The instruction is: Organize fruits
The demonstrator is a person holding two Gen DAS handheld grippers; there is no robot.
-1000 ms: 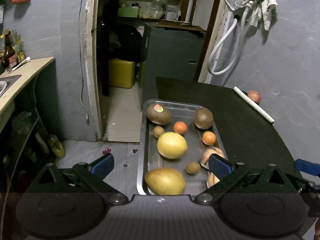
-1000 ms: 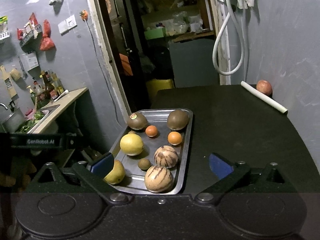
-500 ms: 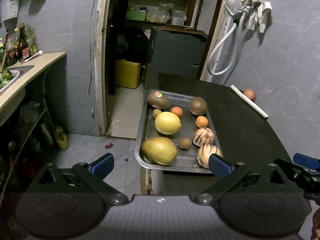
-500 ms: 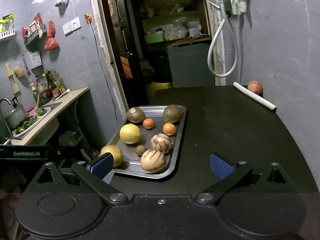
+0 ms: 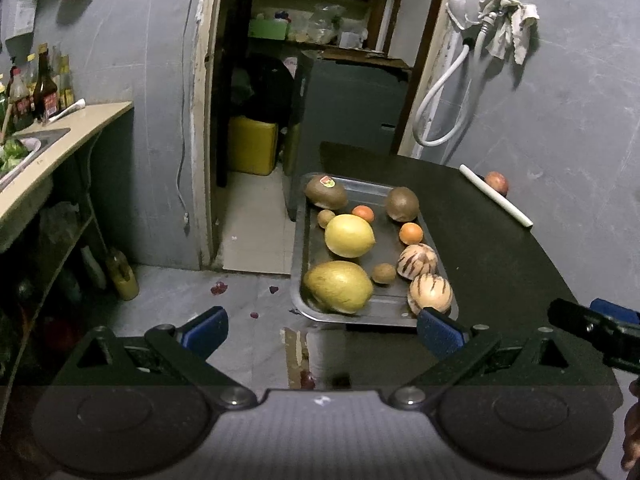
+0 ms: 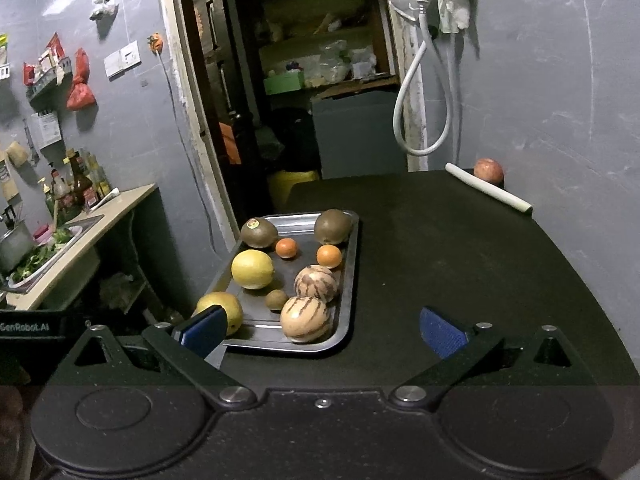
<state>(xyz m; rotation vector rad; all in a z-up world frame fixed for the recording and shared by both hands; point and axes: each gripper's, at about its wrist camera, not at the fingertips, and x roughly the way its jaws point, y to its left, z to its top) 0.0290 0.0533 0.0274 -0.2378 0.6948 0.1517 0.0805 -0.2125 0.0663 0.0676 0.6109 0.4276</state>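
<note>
Both my grippers have backed away from the tray (image 5: 310, 240); its fruits stay inside, jaws wide open, empty.

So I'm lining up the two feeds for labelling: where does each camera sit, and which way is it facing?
Left wrist: on the open left gripper, off the table's left corner, facing the tray and doorway; the right gripper's tip and a bit of hand show at right.
Right wrist: on the open right gripper, over the table, facing the same way; no hand in view.
Shared: tray of fruit, red fruit beside the white roll.
</note>
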